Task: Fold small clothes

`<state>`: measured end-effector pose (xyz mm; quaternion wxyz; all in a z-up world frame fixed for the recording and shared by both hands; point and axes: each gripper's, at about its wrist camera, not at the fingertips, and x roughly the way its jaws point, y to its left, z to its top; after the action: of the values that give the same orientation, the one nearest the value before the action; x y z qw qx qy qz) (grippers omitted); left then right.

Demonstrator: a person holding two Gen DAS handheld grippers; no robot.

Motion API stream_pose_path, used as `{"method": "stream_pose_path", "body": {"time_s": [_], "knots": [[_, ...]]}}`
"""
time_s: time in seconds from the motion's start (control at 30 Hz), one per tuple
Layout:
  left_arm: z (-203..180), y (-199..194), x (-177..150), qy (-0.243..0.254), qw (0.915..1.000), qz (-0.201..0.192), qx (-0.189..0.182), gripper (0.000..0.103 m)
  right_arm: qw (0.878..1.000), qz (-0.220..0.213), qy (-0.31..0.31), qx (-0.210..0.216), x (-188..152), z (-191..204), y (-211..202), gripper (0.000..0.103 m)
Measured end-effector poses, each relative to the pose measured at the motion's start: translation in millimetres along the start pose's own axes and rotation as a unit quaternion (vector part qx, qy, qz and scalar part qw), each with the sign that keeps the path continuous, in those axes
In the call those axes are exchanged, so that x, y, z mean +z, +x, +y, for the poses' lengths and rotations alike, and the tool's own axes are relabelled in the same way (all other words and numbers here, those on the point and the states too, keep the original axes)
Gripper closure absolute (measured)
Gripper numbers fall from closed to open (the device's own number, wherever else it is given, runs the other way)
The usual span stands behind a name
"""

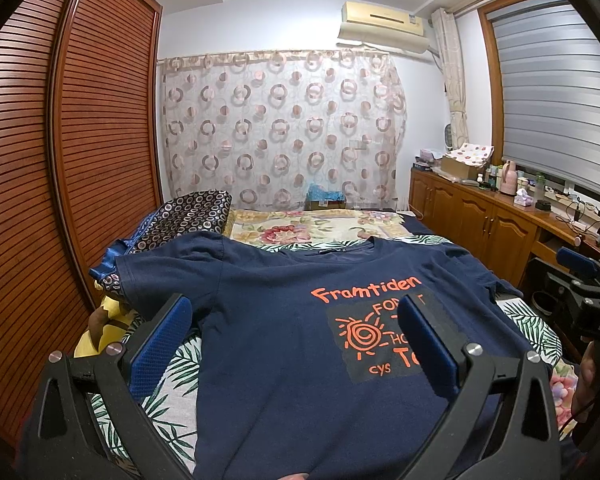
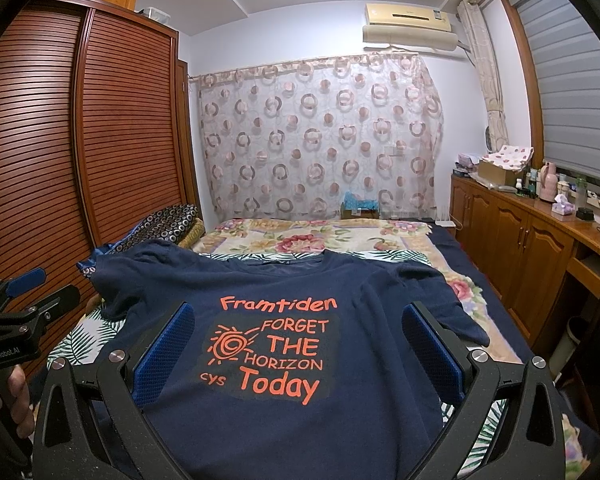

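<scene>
Both grippers have their blue-padded fingers spread wide with nothing between them. The left gripper (image 1: pixel 296 344) hangs over the lower left part of the navy T-shirt (image 2: pixel 300 420), its right finger (image 1: pixel 428 348) in front of the orange print (image 2: pixel 268 350). The right gripper (image 2: pixel 296 354) hangs over the shirt's middle, its fingers framing the print; whether any pad touches the cloth is hard to tell. The shirt lies flat and face up on the leaf-patterned sheet (image 2: pixel 74 340) of the bed, collar (image 2: pixel 284 262) at the far end, sleeves out to either side. Beyond the collar lies a floral blanket (image 2: pixel 300 236); left of the shirt, a patterned pillow (image 1: pixel 188 216) against the slatted wardrobe (image 1: pixel 60 140).
</scene>
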<state>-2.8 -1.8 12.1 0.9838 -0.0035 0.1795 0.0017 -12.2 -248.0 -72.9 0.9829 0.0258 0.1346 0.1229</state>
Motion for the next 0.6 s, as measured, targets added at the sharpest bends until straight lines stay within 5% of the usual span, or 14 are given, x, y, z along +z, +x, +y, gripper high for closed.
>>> {"method": "stream_pose_path", "body": {"time_s": [0.6], "knots": [[3.8,2.6,-2.9,-0.003,1.0000,0.008,0.001,0.000,1.000,0.006,0.002,0.010,0.0,-0.3,4.3,0.000]]}}
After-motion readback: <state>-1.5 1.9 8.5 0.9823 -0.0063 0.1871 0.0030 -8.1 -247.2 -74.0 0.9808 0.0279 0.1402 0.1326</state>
